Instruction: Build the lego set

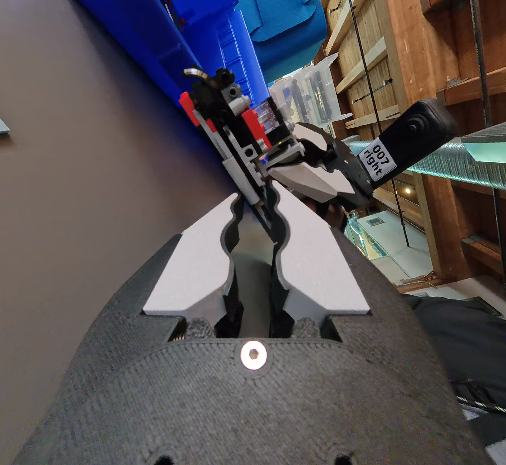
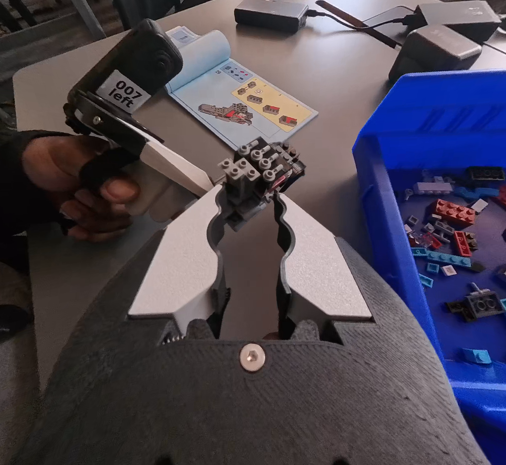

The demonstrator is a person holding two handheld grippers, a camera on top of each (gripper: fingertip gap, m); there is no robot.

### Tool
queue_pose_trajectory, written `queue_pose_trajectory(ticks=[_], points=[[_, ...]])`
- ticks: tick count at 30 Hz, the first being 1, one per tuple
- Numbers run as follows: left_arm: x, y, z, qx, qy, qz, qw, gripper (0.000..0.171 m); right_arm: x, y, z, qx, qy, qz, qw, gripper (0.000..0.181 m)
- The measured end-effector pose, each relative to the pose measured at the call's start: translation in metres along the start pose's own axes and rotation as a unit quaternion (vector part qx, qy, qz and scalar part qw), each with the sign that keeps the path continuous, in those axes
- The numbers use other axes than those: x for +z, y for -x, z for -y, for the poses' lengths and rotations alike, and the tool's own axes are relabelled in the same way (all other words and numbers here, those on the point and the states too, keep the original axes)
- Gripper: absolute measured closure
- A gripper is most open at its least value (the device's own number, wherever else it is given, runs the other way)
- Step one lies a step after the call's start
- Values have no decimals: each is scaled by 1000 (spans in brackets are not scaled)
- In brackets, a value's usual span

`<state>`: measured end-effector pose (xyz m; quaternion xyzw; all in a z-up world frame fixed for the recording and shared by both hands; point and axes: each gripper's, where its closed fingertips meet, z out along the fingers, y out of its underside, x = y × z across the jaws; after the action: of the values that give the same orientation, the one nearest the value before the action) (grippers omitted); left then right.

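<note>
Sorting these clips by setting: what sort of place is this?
Probably an office or workshop space: a grey table with dark power banks, wooden shelving holding clear plastic boxes.

Grey, black and red lego model [image 2: 262, 175], blue bin [image 2: 383, 205] (loose bricks red, grey, teal).

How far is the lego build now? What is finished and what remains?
Done: a partly built grey, black and red model exists. In hand: both tools, left and right, grip it together above the table. Left: many loose bricks lie in the blue bin, and the instruction booklet lies open, so building seems unfinished.
</note>
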<state>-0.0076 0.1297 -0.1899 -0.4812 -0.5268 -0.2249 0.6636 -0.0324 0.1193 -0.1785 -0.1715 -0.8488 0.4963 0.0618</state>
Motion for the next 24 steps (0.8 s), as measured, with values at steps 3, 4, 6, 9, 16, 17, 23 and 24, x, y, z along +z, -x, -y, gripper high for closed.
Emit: queue_pose_trajectory(ticks=[3,4,6,9,16,17,23,24], points=[[-1,-2,1,-1,-3,-6,1000,153,0,0,1,10,-6,4,1000,146],[-1,-2,1,0,-4,-7,1000,153,0,0,2,15,-9,7,1000,146],[-1,-2,2,-1,-8,-8,1000,153,-1,-1,1,25,-13,11,1000,147],[-2,-3,4,-4,-11,-13,1000,153,-2,-3,2,40,-21,17,999,148],[-2,-5,5,2,-16,-16,1000,153,-3,-4,2,60,-33,25,997,150],[-2,-5,5,3,-17,-17,1000,152,-3,-4,2,63,-35,26,997,150],[-3,-7,5,6,-19,-19,1000,153,-4,-3,2,69,-44,28,996,152],[-3,-7,6,7,-19,-19,1000,153,-4,-3,2,70,-45,27,996,152]])
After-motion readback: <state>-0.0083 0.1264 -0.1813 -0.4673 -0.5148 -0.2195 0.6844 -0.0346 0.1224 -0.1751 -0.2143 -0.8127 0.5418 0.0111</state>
